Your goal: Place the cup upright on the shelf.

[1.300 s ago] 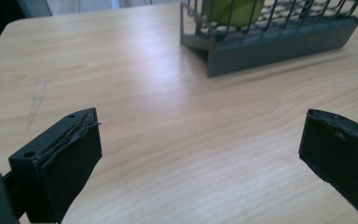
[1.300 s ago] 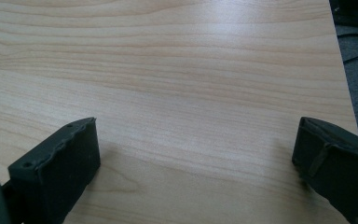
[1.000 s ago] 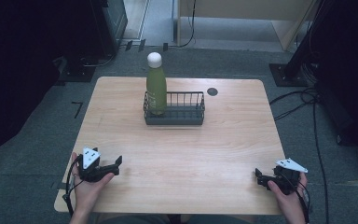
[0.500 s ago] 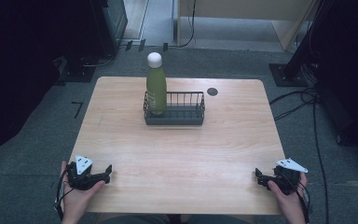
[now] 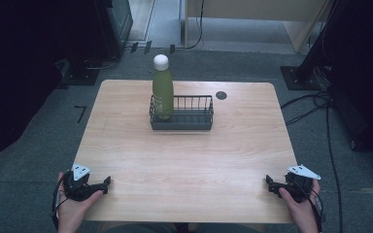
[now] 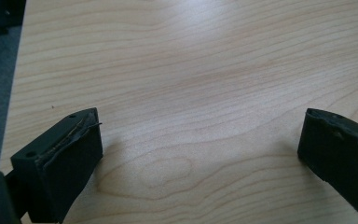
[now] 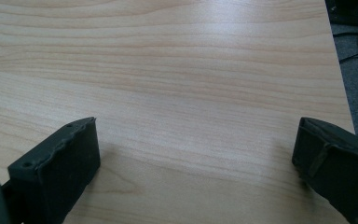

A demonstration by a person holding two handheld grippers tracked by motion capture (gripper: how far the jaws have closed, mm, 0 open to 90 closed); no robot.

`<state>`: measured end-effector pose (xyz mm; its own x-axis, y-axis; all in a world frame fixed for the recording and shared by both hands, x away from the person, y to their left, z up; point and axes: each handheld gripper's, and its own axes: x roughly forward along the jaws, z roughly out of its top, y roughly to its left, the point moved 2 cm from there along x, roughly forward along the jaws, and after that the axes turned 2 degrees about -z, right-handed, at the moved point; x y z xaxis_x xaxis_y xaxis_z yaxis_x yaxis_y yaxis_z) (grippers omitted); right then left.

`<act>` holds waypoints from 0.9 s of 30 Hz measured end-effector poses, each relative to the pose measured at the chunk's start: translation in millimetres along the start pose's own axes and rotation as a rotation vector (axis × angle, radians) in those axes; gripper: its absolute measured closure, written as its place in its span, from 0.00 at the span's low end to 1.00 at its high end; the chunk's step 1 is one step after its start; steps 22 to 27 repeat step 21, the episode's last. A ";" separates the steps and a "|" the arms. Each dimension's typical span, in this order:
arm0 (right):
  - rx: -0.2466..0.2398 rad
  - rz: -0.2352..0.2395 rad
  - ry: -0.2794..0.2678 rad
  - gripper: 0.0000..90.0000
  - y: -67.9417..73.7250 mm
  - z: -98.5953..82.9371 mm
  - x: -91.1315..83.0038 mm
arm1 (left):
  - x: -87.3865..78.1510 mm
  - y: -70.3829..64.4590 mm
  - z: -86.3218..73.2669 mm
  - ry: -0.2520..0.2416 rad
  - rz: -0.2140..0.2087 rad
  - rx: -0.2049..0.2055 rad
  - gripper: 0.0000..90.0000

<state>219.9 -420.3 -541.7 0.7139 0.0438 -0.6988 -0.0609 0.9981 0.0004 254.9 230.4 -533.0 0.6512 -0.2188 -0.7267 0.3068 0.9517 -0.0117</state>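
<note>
Holding both tools low at the near edge of the surface [image 5: 184, 160], I've got the left hand-held gripper [image 5: 108, 181] by the near-left corner and the right hand-held gripper [image 5: 267, 180] by the near-right corner, well apart from each other. From the left gripper view, its two black jaws stand wide, with bare pale wood grain between them and nothing gripped. Same story in the right gripper view: jaws spread wide over plain wood, the right edge of the surface and grey floor showing off to the side. Each one sits in a hand coming in from the bottom of the high view, a grey three-cornered plate on top. Farther out, toward the far side and near the middle, sits a dark wire basket [image 5: 193, 124]. Standing upright in its left end is a green bottle [image 5: 162, 94] with a white cap. Just beyond the basket's right end, a small dark round disc [image 5: 221, 95] lies on the wood.
</note>
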 end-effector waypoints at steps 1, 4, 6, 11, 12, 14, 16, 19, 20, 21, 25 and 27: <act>0.001 -0.001 0.000 0.00 0.0 0.0 0.0 | 0.1 0.0 0.1 0.001 0.002 -0.001 0.00; 0.001 -0.001 0.000 0.00 -0.1 0.0 0.0 | 0.3 -0.4 0.2 -0.001 0.004 -0.004 0.00; 0.001 -0.001 0.000 0.00 -0.1 0.0 0.0 | 0.3 -0.4 0.1 -0.001 0.004 -0.005 0.00; 0.002 -0.002 0.000 0.00 -0.1 0.0 0.0 | 0.2 -0.2 0.1 0.000 0.004 -0.004 0.00; 0.004 -0.004 0.000 0.00 -0.1 0.0 0.0 | 0.4 -0.2 0.2 -0.002 0.004 -0.007 0.00; 0.008 -0.008 0.000 0.00 -0.2 -0.2 -0.2 | 0.7 -0.5 0.5 -0.002 0.008 -0.010 0.00; 0.009 -0.009 0.000 0.00 -0.2 -0.2 -0.2 | 0.8 -0.6 0.7 -0.001 0.011 -0.011 0.00; 0.012 -0.009 0.002 0.00 -0.2 -0.2 -0.2 | 2.3 -1.1 2.3 0.000 0.005 -0.005 0.00; 0.009 -0.009 0.000 0.00 -0.4 -0.1 -0.1 | 2.4 -1.0 2.4 -0.001 0.005 -0.005 0.00; 0.010 -0.010 0.000 0.00 -0.4 -0.1 -0.1 | 2.4 -0.8 2.3 -0.002 0.003 -0.006 0.00; 0.010 -0.010 0.000 0.00 -0.4 -0.1 -0.1 | 2.4 -0.8 2.3 -0.002 0.003 -0.006 0.00; 0.010 -0.010 0.000 0.00 -0.4 -0.1 -0.1 | 2.4 -0.8 2.3 -0.002 0.003 -0.006 0.00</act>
